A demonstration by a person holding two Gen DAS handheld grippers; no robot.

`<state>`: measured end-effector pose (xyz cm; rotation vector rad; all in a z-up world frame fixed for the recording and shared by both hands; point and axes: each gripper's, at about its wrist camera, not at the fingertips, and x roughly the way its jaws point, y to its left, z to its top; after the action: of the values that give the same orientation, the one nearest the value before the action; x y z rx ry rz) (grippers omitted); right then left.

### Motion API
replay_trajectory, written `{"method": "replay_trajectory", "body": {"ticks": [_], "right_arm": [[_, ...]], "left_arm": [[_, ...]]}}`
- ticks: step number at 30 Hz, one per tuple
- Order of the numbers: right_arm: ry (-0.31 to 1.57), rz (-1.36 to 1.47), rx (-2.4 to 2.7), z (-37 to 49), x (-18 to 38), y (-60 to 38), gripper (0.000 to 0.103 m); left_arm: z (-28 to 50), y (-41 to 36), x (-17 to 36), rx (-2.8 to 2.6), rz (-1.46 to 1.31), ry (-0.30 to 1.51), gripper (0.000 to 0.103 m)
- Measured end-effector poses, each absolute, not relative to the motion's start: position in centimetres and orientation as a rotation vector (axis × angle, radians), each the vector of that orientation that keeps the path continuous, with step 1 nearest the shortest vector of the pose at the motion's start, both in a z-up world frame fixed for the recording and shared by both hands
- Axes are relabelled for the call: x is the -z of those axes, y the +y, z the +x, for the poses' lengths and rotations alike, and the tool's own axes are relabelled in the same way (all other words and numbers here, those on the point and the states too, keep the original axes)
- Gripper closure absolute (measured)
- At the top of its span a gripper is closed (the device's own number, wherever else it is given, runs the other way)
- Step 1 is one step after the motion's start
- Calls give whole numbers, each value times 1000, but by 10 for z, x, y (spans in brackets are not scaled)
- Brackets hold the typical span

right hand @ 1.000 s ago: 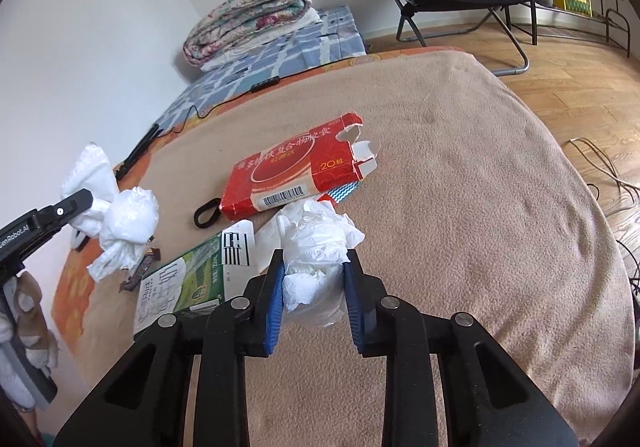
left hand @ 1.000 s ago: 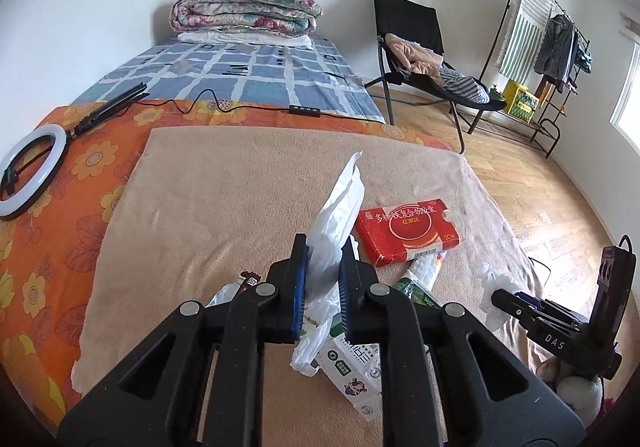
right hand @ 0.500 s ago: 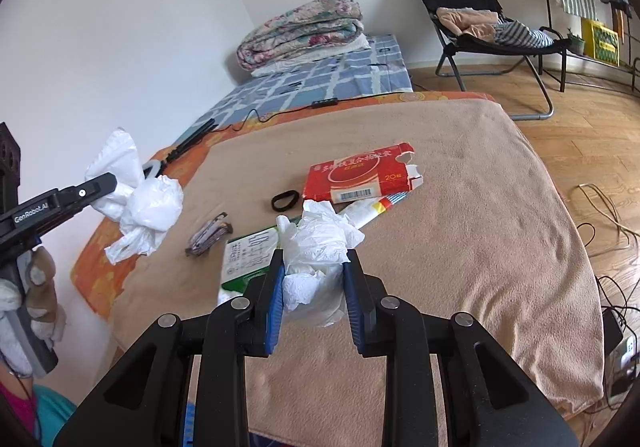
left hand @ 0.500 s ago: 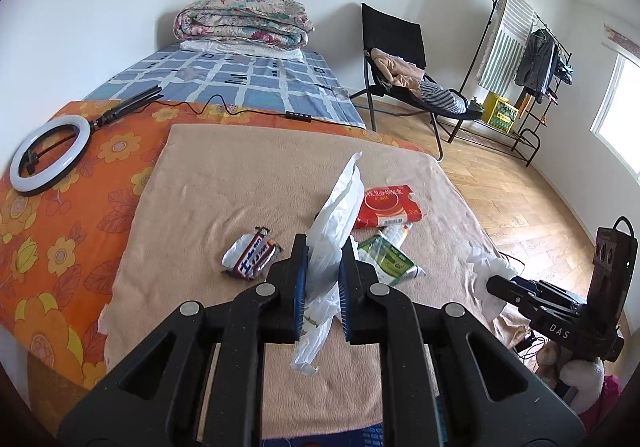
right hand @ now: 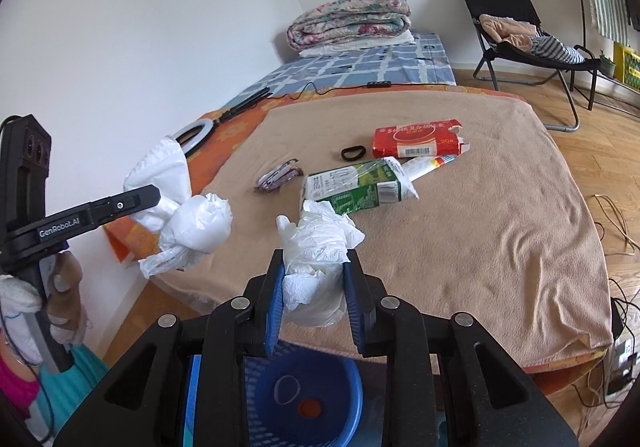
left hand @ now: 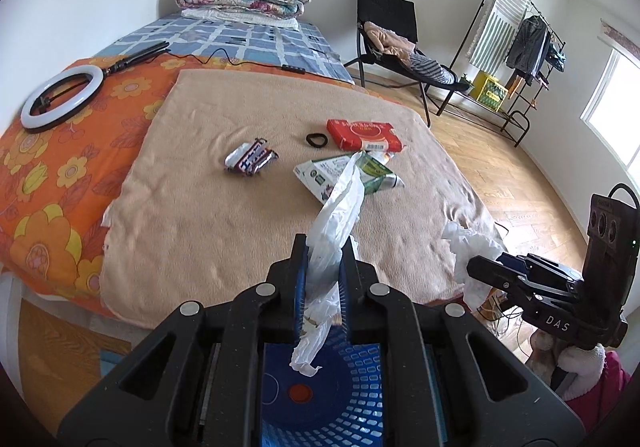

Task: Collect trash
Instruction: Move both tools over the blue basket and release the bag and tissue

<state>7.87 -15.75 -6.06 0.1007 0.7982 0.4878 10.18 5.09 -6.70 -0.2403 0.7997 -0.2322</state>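
Two grippers each carry one piece of trash. The left gripper (left hand: 323, 267) is clamped on a white plastic bag (left hand: 338, 215) that trails up past its fingertips and hangs below them. The right gripper (right hand: 314, 279) is clamped on a crumpled white tissue wad (right hand: 316, 247). Both hang above one blue perforated basket (right hand: 308, 395) at the bed's near edge. On the tan blanket (left hand: 208, 207) lie four more items: one red carton (left hand: 362, 134), one green-and-white carton (right hand: 352, 189), one candy wrapper (left hand: 250, 159) and one black hair tie (left hand: 317, 139).
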Motion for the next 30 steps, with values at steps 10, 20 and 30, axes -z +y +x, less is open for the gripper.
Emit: {"method": "replay_trajectory", "body": {"ticks": [10,20,30], "right_arm": [[881,55,-535,36,97,-140,77],[957,41,-537,17,131,-132,77],[1019,35,-533,10,157,-127,76]], "left_arm": [[67,37,110,240,-231,887,91],[57,37,152,220,-232,991,91],[57,34,165,219,-205,1036,91]]}}
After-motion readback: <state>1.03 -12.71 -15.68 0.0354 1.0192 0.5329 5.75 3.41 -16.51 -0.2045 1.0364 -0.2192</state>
